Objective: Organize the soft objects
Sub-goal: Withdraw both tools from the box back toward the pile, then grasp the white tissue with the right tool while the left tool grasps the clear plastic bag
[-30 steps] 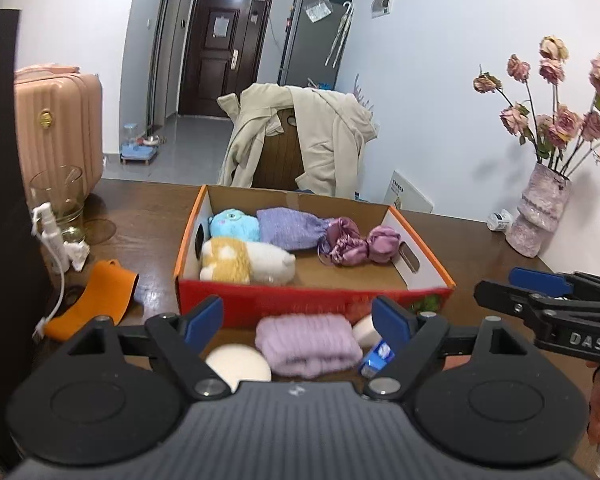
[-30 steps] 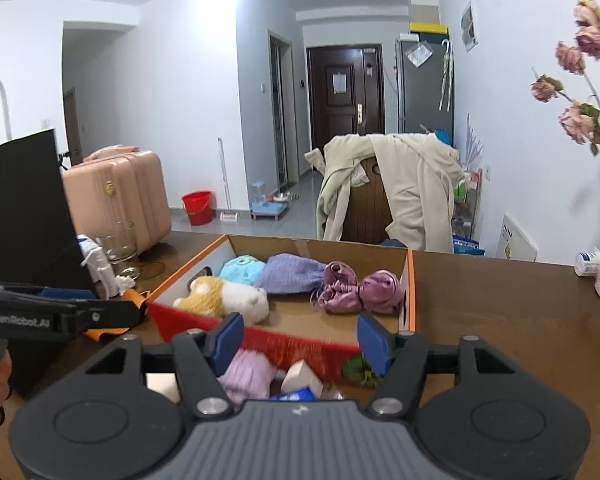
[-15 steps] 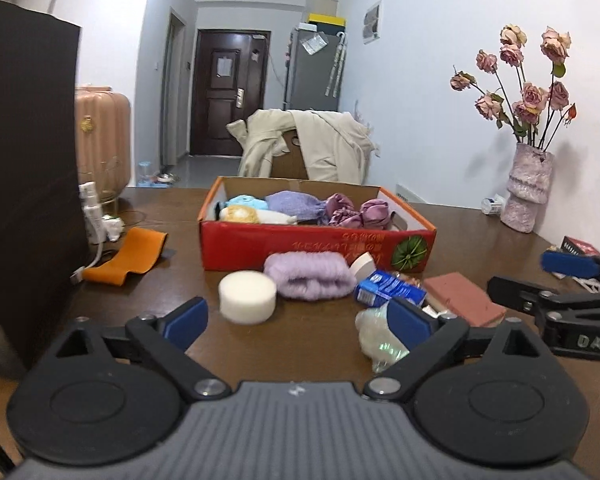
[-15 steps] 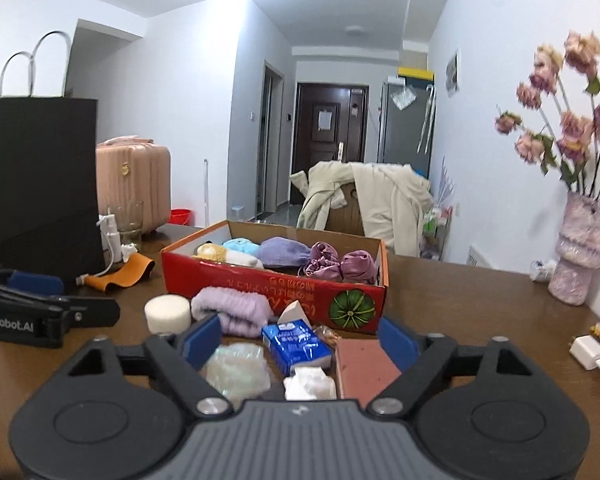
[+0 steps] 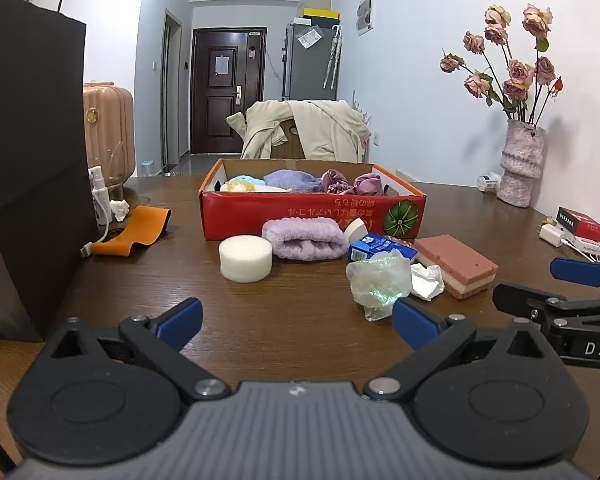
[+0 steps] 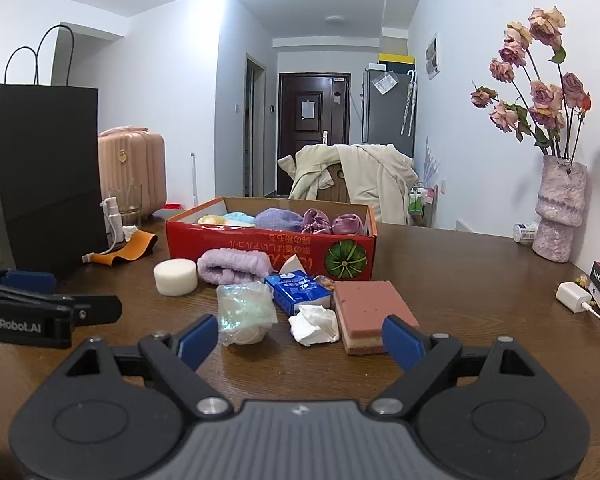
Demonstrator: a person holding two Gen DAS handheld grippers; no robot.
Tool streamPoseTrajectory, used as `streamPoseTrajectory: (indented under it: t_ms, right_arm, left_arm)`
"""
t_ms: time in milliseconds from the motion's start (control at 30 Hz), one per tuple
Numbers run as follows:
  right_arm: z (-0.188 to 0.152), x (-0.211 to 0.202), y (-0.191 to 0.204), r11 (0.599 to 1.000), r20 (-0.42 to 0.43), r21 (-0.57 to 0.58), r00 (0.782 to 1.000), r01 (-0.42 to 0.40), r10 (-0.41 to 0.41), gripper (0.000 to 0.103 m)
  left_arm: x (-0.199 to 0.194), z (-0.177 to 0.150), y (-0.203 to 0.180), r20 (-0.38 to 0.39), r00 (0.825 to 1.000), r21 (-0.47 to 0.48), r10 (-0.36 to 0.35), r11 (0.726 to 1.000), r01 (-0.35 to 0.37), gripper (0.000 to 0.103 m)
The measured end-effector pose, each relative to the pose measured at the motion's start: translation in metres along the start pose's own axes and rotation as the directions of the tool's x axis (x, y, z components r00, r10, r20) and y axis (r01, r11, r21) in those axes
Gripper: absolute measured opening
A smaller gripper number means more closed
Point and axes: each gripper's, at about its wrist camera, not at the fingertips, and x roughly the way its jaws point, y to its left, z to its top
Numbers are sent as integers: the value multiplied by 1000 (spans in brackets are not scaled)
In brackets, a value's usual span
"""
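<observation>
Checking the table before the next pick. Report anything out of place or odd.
A crumpled white tissue and a crinkled clear plastic bag lie like litter among the soft items in front of the red cardboard box, whose printed text reads upside down from here. Nothing looks spilled or damaged. Both grippers, left and right, are open and empty.

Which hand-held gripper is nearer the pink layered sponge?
Right. The pink layered sponge lies just ahead of the right hand-held gripper, by its right finger. The left hand-held gripper sits farther left, the sponge off to its right.
</observation>
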Motion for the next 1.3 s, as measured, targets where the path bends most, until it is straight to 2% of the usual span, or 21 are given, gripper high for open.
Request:
streamPoseTrajectory:
  t_ms: [300, 533, 633, 700, 800, 900, 967, 1067, 1133, 1233, 1300]
  right_arm:
    - [2, 4, -7, 1000, -5, 21, 1000, 7, -7, 89]
    - [5, 23, -22, 999, -36, 40, 999, 18, -17, 85]
    - [7, 36, -30, 998, -59, 59, 998, 18, -14, 75]
    - [8, 45, -35, 997, -76, 76, 997, -4, 10, 65]
    - [11, 60, -36, 997, -92, 74, 995, -23, 30, 57]
    - [16, 76, -34, 997, -100, 63, 994, -36, 42, 56]
    - [20, 86, -34, 997, -101, 64, 994, -45, 51, 55]
    - [23, 102, -35, 996, -115, 71, 991, -59, 67, 43]
    - [22, 114, -36, 995, -136, 75, 988, -66, 76, 37]
    - [21, 128, -42, 993, -155, 94, 984, -75, 89, 34]
    - [21, 135, -44, 989, -158, 107, 980, -105, 121, 32]
  left_arm:
    - [7, 7, 0, -3, 1000, -13, -14, 1000, 14, 103]
    - [31, 13, -12, -34, 998, -9, -56, 998, 55, 103]
    - [43, 16, -19, -42, 997, 5, -66, 998, 66, 103]
    - [52, 19, -21, -51, 996, 10, -73, 997, 74, 100]
    - [66, 25, -23, -64, 995, 15, -78, 997, 79, 90]
    - [81, 32, -20, -87, 993, 0, -82, 997, 82, 86]
    - [91, 37, -18, -112, 987, -32, -111, 994, 108, 85]
    - [106, 37, -20, -151, 974, -61, -171, 985, 164, 85]
    - [119, 33, -27, -181, 966, -58, -184, 983, 176, 85]
    - [138, 30, -33, -218, 957, -67, -192, 981, 181, 72]
    - [146, 30, -32, -231, 946, -91, -226, 973, 210, 52]
